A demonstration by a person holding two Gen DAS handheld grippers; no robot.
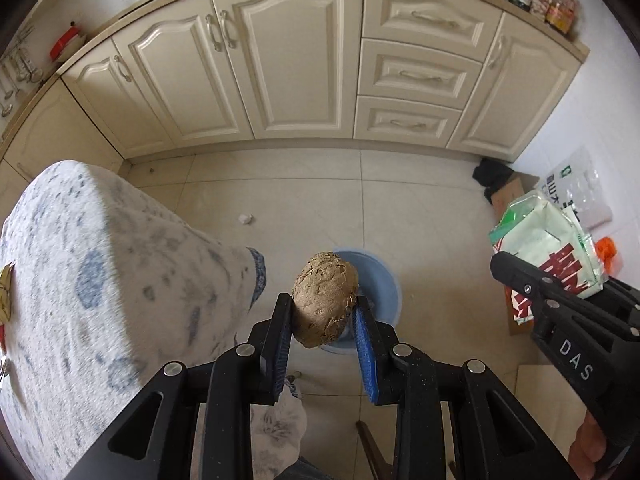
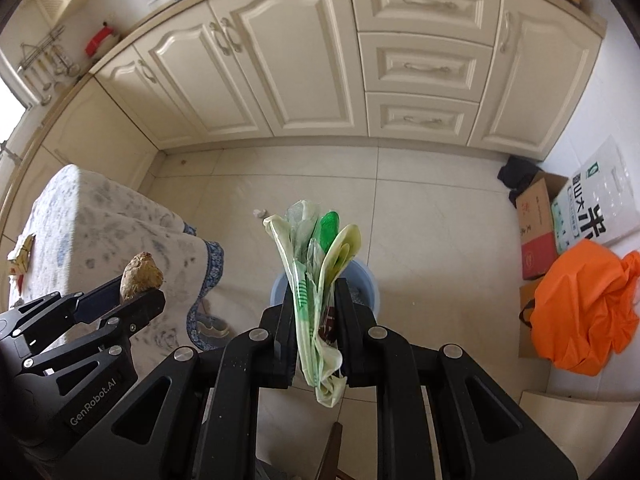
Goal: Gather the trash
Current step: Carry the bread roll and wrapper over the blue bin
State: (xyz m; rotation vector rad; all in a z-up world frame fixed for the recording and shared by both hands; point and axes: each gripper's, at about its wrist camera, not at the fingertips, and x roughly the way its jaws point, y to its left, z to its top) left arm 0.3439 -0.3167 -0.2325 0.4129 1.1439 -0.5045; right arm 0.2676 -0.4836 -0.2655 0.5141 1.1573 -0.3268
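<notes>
A: What's held, and where?
B: The left gripper [image 1: 323,309] is clamped on a brown lump [image 1: 325,299]; the right gripper [image 2: 316,297] is squeezed tight on a crumpled plastic wrapper [image 2: 316,276]. Both hang above the blue bin [image 1: 380,280] on the floor.
A: Room to move?
B: The clothed table's [image 1: 100,280] edge is near on the left; bags and a cardboard box [image 2: 536,224] crowd the right. Bare tile floor [image 1: 420,208] runs ahead to the cream cabinets [image 1: 280,68], with a small paper scrap [image 1: 245,219] lying on it.
</notes>
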